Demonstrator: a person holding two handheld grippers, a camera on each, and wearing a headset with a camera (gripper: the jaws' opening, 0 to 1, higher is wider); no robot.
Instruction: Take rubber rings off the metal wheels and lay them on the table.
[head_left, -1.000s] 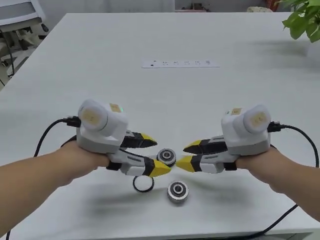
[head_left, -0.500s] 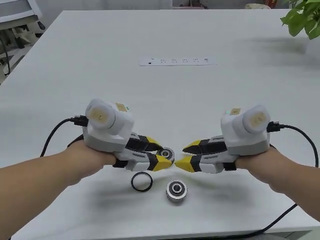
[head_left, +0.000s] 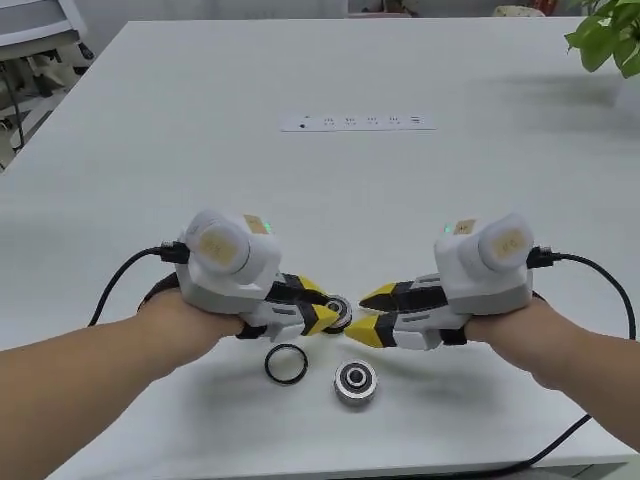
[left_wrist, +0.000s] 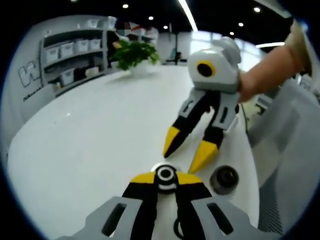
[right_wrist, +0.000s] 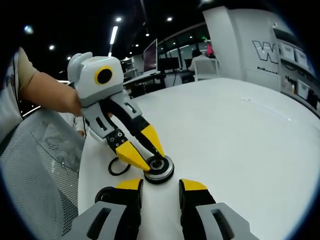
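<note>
With left tongs (head_left: 325, 312) clamped on a wheel (right_wrist: 160, 169) and right tongs (right_wrist: 161, 185) parted, empty, could lose that thin grip during prying, dropping it.

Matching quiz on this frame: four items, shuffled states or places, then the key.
1. left tool
2. right tool
3. rubber ring
4. front wheel

a. thin black loop lying beside the front wheel
b. jaws apart, nothing between them
c. free on the table, nearest its front edge
d. shut on the other wheel

Pairs: 1-d, 2-b, 3-a, 4-c
</note>
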